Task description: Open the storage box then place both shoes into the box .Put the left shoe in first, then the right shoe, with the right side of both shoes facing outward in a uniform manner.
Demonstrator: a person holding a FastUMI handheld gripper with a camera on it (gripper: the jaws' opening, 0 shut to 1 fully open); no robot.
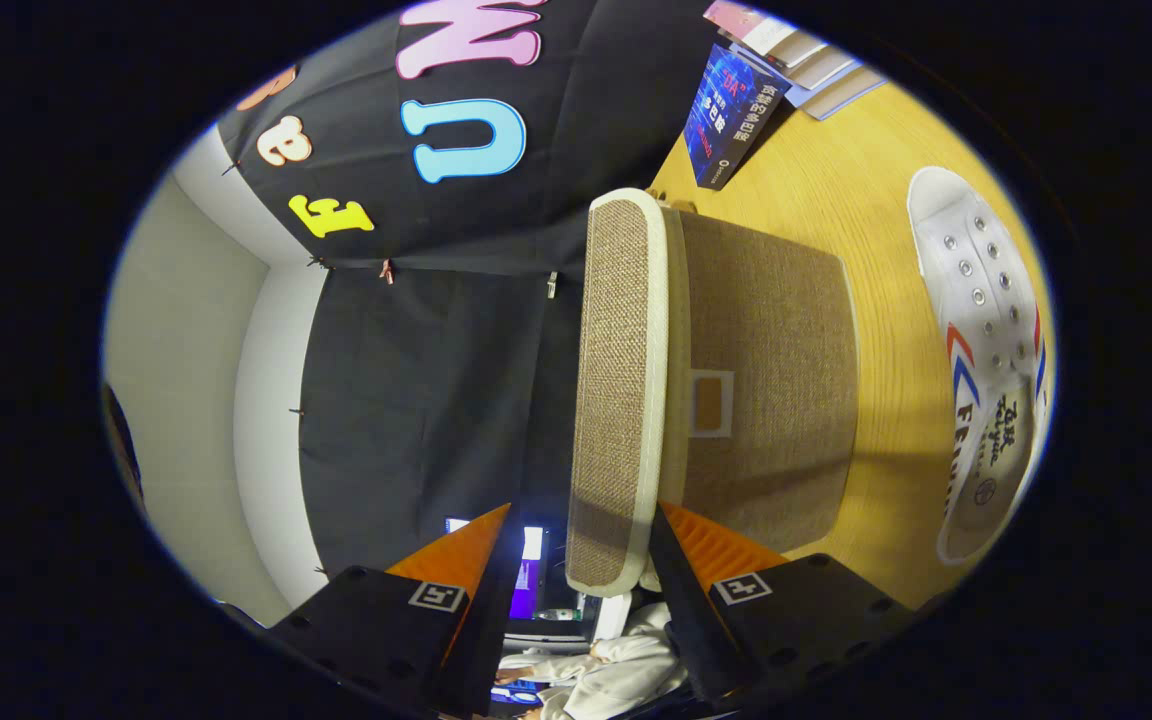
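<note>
wooden surface point(836, 180) in black-walled booth, shoe point(986, 350) lengthwise twelve-to-six beside box point(766, 380), lid point(621, 390) between open claw point(576, 545) fingers

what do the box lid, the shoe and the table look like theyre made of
Box lid: coarse woven brown fabric, matte, with visible weave and cream cloth edging; it sits between the fingers of the tool, which look open around its edge.
Shoe: white, probably canvas, with metal eyelets and red and blue stripes.
Table: light wood or wood-look laminate, smooth, with grain lines.
</note>
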